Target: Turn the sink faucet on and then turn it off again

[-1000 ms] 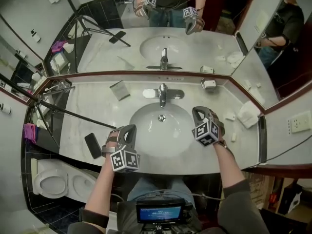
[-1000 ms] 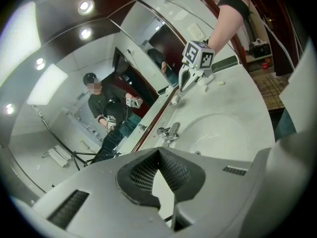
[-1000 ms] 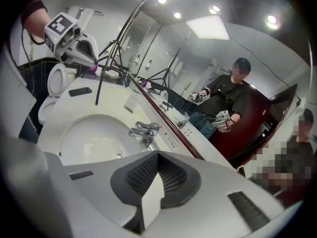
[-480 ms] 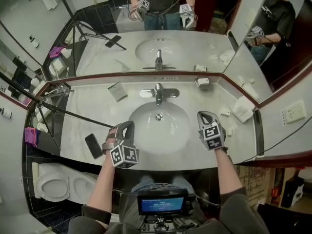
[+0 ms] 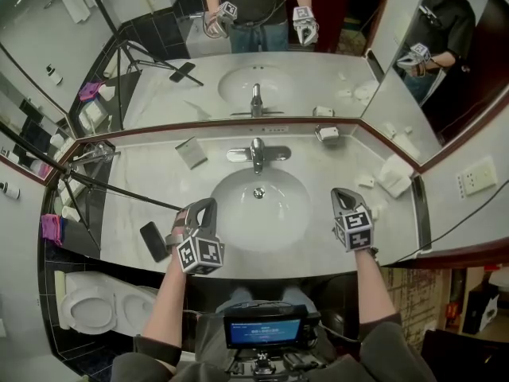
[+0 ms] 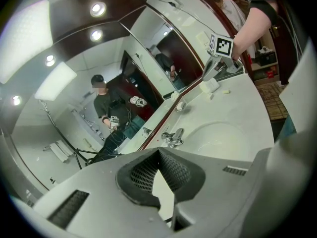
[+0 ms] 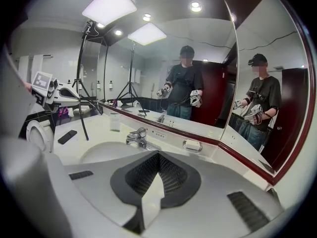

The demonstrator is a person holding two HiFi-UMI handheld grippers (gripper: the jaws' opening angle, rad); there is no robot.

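The chrome faucet (image 5: 257, 154) stands at the back rim of the white sink (image 5: 231, 217), on the middle line of the basin, with the mirror (image 5: 262, 78) rising right behind it. From where you stand it is well beyond both of your tools. Neither one touches it.

Your left gripper (image 5: 200, 210) hangs over the near left rim of the sink, pointing toward the basin. In the left gripper view its fingers (image 6: 143, 175) are pressed together with nothing between them, and the faucet (image 6: 173, 138) shows beyond their tips. Your right gripper (image 5: 343, 199) sits over the table (image 5: 119, 221) just right of the basin. Its fingers (image 7: 173, 175) are likewise closed tip to tip and hold nothing, and the faucet (image 7: 136, 137) lies ahead and to the left in that view.

Farther out on the table, a soap dish (image 5: 327, 134) rests right of the faucet against the back ledge, and a small clear tumbler (image 5: 192, 151) stands to the faucet's left. A dark phone (image 5: 153, 240) lies flat near the front edge beside your left hand. A black tripod leg (image 5: 119, 186) slants across the left part of the table. A folded white towel (image 5: 395, 175) sits at the far right, and a toilet (image 5: 87, 309) shows below the left end.
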